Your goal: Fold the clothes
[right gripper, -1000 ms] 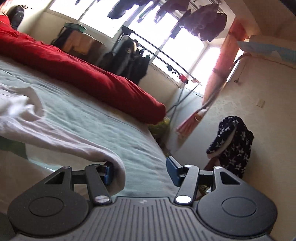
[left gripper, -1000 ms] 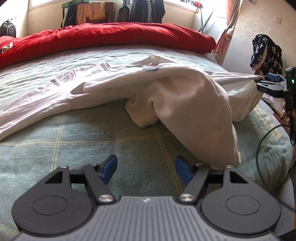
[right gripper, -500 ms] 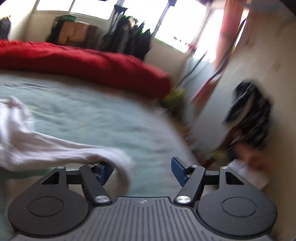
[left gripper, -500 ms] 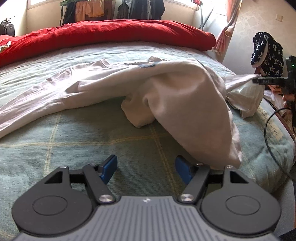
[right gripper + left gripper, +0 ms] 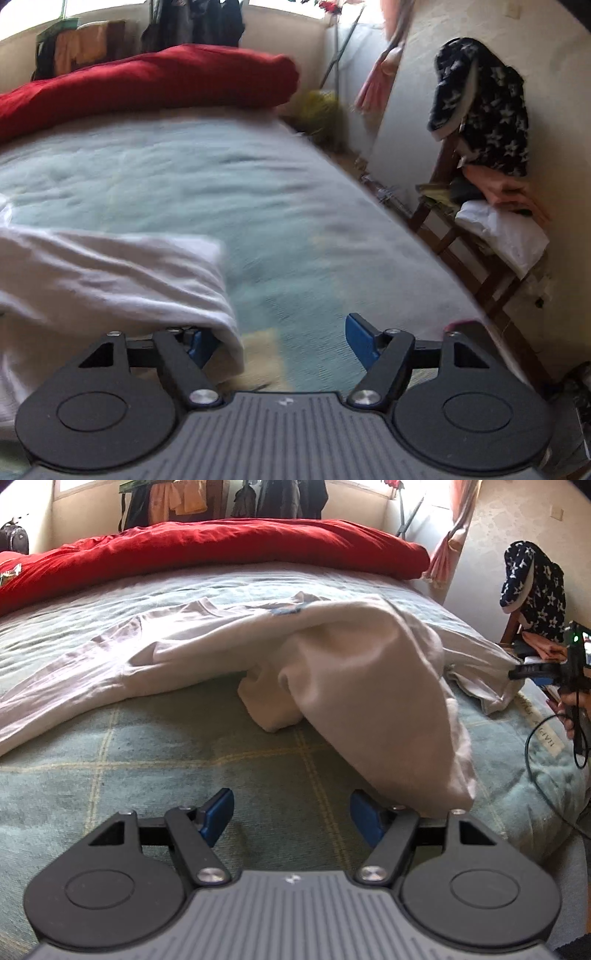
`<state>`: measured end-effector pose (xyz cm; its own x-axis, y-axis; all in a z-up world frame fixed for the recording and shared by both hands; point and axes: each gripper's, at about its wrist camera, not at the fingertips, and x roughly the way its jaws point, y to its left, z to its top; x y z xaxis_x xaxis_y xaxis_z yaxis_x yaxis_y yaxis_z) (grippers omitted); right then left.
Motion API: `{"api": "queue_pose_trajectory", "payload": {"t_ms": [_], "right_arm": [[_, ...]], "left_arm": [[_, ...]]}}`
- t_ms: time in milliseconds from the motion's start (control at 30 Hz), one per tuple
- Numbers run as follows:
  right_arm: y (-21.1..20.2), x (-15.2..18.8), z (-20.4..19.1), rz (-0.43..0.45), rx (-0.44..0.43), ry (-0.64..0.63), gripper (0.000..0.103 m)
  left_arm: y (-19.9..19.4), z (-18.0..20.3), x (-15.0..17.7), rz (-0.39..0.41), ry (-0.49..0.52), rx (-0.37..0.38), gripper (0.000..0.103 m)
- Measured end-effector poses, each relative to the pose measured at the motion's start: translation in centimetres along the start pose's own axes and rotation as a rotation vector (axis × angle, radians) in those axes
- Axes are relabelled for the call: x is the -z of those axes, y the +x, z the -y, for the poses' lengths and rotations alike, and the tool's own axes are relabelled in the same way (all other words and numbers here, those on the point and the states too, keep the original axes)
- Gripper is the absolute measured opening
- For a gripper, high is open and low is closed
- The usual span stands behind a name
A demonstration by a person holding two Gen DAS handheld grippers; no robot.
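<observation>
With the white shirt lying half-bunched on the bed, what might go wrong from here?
1. The white shirt drapes over the right tongs' one finger; withdrawing may drag it.
2. The bunched fold could get creased in if folded over.
3. The left tongs are open and empty, so nothing pins the shirt.

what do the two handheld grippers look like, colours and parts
Both match. The left gripper and right gripper have blue finger pads on black linkage arms with silver pivot screws, two round black discs, and a grey ribbed body with a small white mark. Seen from the left wrist view, the right one shows a green light and a black cable.
</observation>
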<state>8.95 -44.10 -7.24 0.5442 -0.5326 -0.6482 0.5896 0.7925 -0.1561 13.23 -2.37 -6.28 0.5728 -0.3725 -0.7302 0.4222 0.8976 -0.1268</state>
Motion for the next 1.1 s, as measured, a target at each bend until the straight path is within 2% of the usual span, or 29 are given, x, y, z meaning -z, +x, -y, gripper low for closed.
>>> {"api": "queue_pose_trajectory", "payload": {"t_ms": [100,267,433,533,700,800,933,1100], "right_arm": [[-0.5,-1.1,1.4,0.056,0.082,-0.036,0.078],[-1.7,-2.3,1.8,0.100,0.126,-0.134,0.084],[-3.3,-1.3,1.1,0.040,0.027,-0.286,0.084],[-4.1,-0.7,2.1,-0.010,-0.082,-0.210,0.084],[-2.5,0.7,4.5,-0.116,-0.247,0.122,0.084],[-0.6,1.4,3.4,-0.128,-0.198,0.105,0.084],[0.3,1.1,1.0,-0.092,-0.089,-0.101,0.089],[0.2,-0.9,2.5,-0.045,0.147,-0.247,0.089]], "left_arm": [[0.0,0.1,-0.2,0.001,0.000,-0.007,0.070],[0.0,0.3,-0.4,0.004,0.004,-0.009,0.070],[0.0,0.2,-0.6,0.007,0.005,-0.009,0.070],[0.0,0.0,-0.7,0.009,-0.002,-0.011,0.070],[0.3,0.3,-0.7,0.002,-0.012,-0.004,0.070],[0.3,0.8,-0.7,-0.007,0.001,0.001,0.070],[0.1,0.8,-0.6,-0.006,-0.002,-0.006,0.070],[0.0,0.4,-0.6,-0.006,-0.012,-0.016,0.070]]}}
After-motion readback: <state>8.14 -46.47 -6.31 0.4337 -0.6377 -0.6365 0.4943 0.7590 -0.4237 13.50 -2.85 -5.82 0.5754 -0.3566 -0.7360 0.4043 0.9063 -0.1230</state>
